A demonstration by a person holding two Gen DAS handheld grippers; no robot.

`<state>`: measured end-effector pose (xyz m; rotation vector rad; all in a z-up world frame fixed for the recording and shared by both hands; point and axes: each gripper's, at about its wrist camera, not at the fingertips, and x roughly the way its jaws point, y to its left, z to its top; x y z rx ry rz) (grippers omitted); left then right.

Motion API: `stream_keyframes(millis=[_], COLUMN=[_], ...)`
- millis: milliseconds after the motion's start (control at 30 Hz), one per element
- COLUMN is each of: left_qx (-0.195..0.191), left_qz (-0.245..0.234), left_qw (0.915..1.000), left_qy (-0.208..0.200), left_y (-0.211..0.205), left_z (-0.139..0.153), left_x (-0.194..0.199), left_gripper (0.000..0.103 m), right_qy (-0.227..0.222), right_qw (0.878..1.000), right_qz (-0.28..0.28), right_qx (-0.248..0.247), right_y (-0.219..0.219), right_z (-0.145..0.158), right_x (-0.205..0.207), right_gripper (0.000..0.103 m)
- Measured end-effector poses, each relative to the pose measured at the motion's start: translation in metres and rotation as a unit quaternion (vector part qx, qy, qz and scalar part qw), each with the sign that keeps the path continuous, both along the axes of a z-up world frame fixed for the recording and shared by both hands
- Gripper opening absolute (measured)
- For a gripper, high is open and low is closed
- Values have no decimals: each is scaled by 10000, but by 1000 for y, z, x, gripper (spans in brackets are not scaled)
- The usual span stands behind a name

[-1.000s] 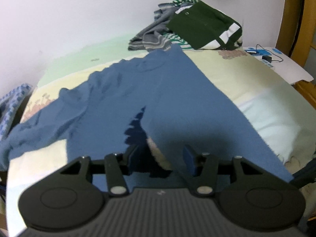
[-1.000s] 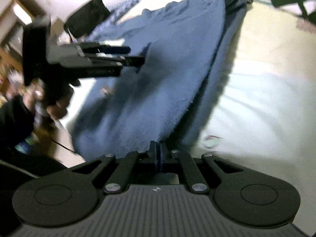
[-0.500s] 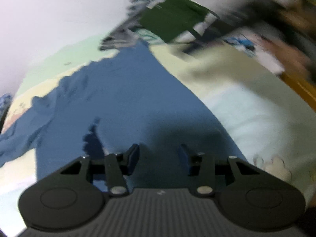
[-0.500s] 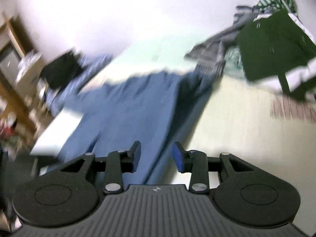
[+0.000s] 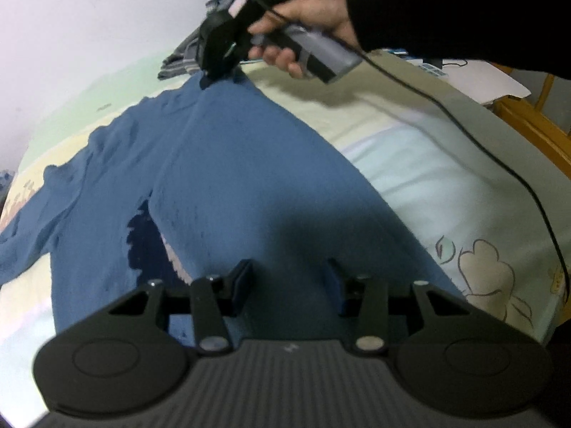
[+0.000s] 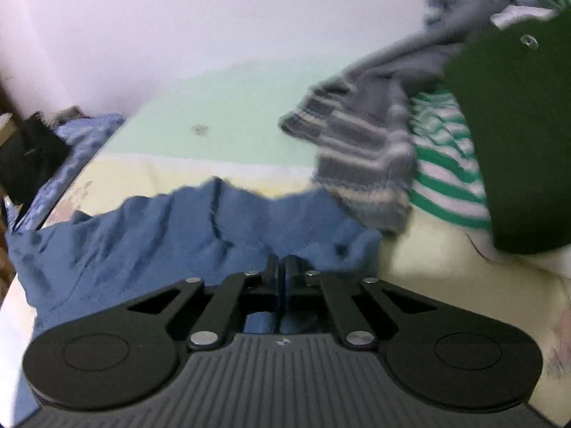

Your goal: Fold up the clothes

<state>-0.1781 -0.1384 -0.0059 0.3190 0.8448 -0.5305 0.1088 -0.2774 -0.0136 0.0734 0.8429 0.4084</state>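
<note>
Here, a blue sweater [image 5: 249, 185] lies spread on a bed [image 5: 446, 185], one side panel doubled over the body and a sleeve trailing toward the left edge of the mattress, while a person works it with two handheld tools. The right gripper [image 6: 281, 267] has its jaws pressed together on the fabric at the sweater's far end, close to a heap of other clothes: a grey striped garment [image 6: 360, 142], a green-and-white striped top [image 6: 449, 174] and a dark green piece [image 6: 521, 135]. The left gripper [image 5: 287, 280] hovers low over the near hem with its jaws apart, holding nothing. In the left wrist view, the person's hand [image 5: 303, 32] and dark sleeve reach across the bed, a cable hanging from the tool. The risks, by this reading, sit at both ends. A pinch on only the top layer at the far end would peel the doubled panel open as it lifts (knit this soft slides against itself easily). With the near hem unheld, any pull could drag the whole garment and rumple the flat part. The grey striped garment touches the sweater's far edge and could snag and come along, and the dangling cable may sweep over the cloth.
</note>
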Motion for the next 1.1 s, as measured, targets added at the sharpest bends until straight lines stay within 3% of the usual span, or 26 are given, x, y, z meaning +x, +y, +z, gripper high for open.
stream_keyframes(millis=[133,200,267,300,400,467,500,567,633,700,833,933,1000,1100], left_qx=[-34,-30,-41,-46,-78,-94,-101,-117,-132,-147,-178,-262,-378,-422], left_qz=[-24,-65,-91,-108,-105,-103,-101,-99,-96,-93,-88,-16,94,122], left_qw=[10000,10000,9999,9999,9999,9999,9998,9998,9998,9997,9996,9995,9992,9989], left_qy=[45,34,31,36,86,103,111,129,146,163,197,164,118,144], left_y=[2,2,3,4,5,5,5,5,5,5,4,5,6,12], left_z=[1,1,1,2,3,3,3,4,4,4,4,2,0,2], left_x=[3,4,4,3,6,3,1,-2,-5,-8,-14,-19,-21,-20], left_gripper=[44,44,44,44,44,44,44,44,43,41,40,40,40,41], right_qy=[-399,-795,-1093,-1149,-527,-262,-172,-204,-148,-189,-308,-166,-450,-277], right_qw=[9987,9956,9917,9913,9964,9958,9957,9975,9997,9997,9990,9975,9950,9970], right_qz=[150,-72,-135,-63,657,880,907,548,205,-64,310,610,721,405], right_qx=[-276,-497,-661,-645,101,-2,-101,-401,-13,-133,45,-303,-525,-592], right_y=[-2,-9,-13,-15,-17,-7,-3,-2,-12,-10,-4,9,16,25], right_z=[18,33,45,49,45,33,26,11,9,11,26,13,9,20], right_x=[-15,-29,-46,-55,-70,-72,-70,-55,-39,-36,-58,-69,-73,-69], right_gripper=[3,21,26,25,17,14,7,1,0,0,5,4,2,5])
